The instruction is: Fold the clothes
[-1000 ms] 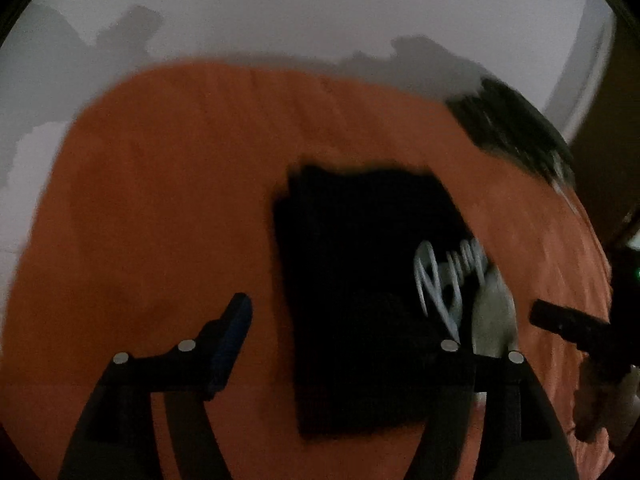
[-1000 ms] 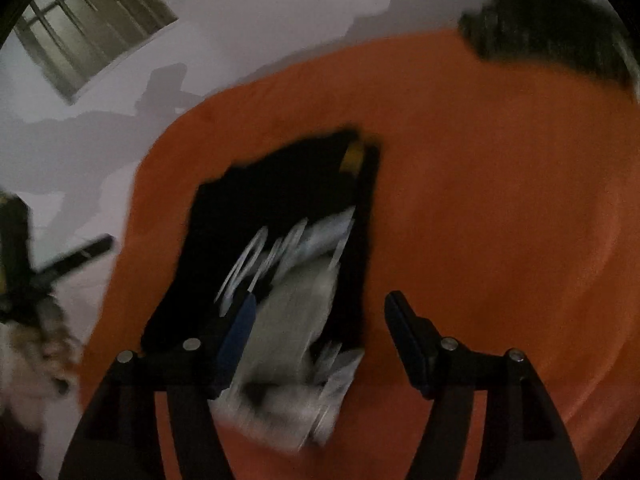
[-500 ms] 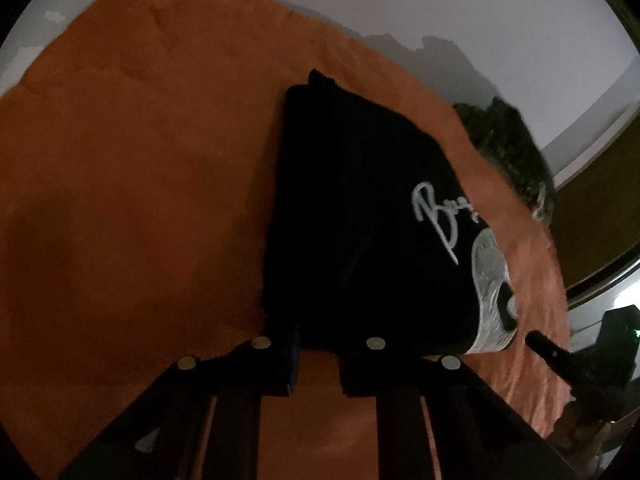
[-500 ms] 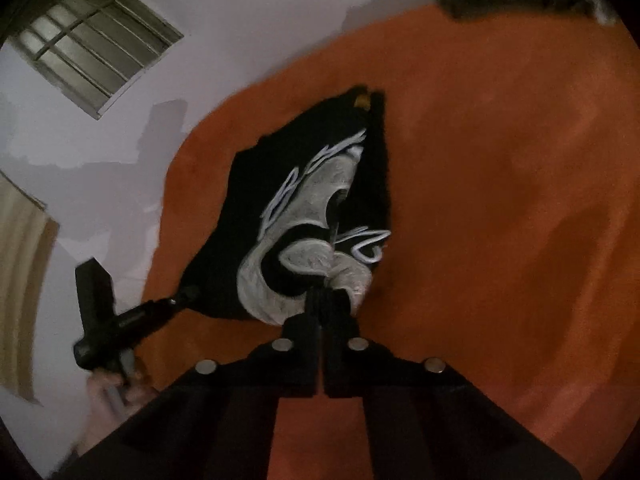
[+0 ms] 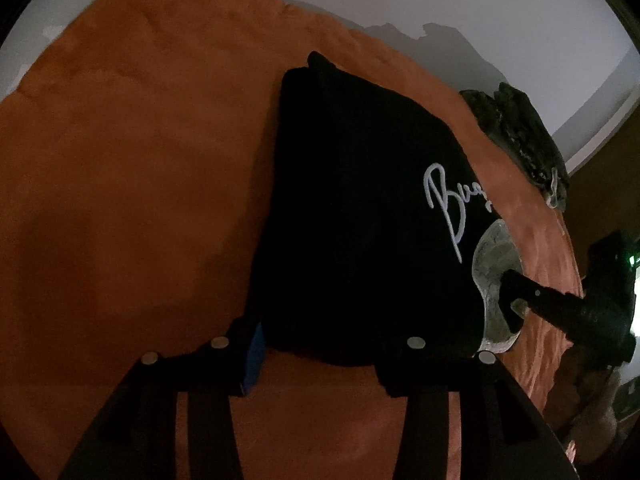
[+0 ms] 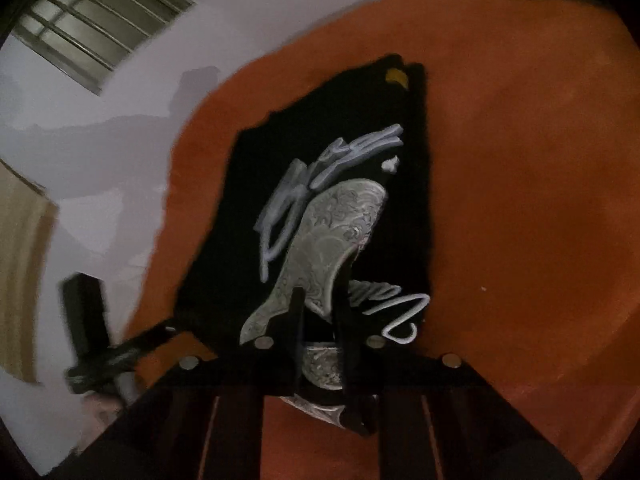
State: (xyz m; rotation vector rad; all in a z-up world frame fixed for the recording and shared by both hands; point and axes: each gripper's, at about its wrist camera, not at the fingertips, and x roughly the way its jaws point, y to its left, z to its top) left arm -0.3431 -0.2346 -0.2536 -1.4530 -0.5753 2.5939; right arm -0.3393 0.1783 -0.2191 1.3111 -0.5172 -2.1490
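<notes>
Lying folded on an orange blanket (image 5: 120, 208), a black T-shirt (image 5: 352, 216) occupies the middle of both views, printed with white script and a silver-grey figure.

Item, left gripper (image 5: 332, 356): at 6 o'clock in its own view, straddling the near hem of the T-shirt. Jaws parted and widening; the hem sits between the fingers, blue pad at 7 o'clock just beside the cloth, no pinch visible.

Item, right gripper (image 6: 320, 344): at 6 o'clock in its own view, over the near printed corner of the T-shirt. Jaws narrow and easing apart, a fold of printed cloth between them; whether the pads press on it cannot be told. In the left view it enters from 3 o'clock, tip on the silver print.

Item, dark crumpled garment (image 5: 516, 136): at 2 o'clock in the left view, on the far blanket edge, well apart from the T-shirt. Nothing lies between it and the grippers.

Item, window with bars (image 6: 96, 28): at 10 o'clock in the right view, set in a pale wall (image 5: 480, 8).

Edges: blanket's far rim curves from 10 to 2 o'clock against the wall. Open blanket spreads at 9 o'clock in the left view and at 3 o'clock in the right view.
</notes>
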